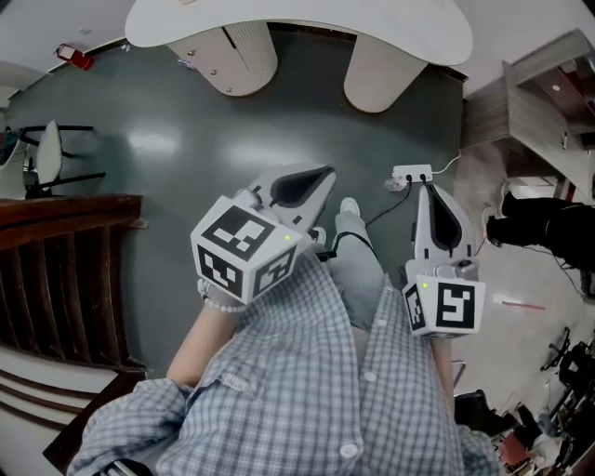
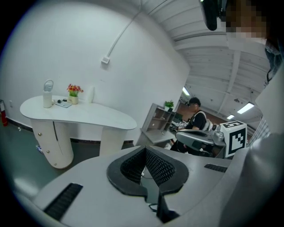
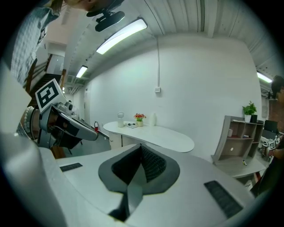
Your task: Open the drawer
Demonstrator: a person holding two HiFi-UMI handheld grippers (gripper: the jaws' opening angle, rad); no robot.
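Head view
- left gripper: held out over the grey floor, with its jaws together and nothing between them.
- right gripper: beside the left one, pointing up the frame. Its tip is just below a white power strip.
- person: a checked shirt fills the bottom of the frame.
- white table: along the top edge, well apart from both grippers.
- drawer: no drawer front can be made out for certain. Small knobs sit on the table's left pedestal.

Left gripper view
- jaws: the ribbed pads meet at the tip and clamp nothing.
- table top: holds a bottle and a flower pot at its left end.
- pedestal: the knobs show on its side, far ahead of the gripper.
- right side: the right gripper's marker cube, with a shelf unit and a seated person behind it.

Right gripper view
- jaws: closed on each other and empty.
- table: straight ahead at a distance.
- left edge: the left gripper.
- right edge: a potted plant on top of the shelf unit.
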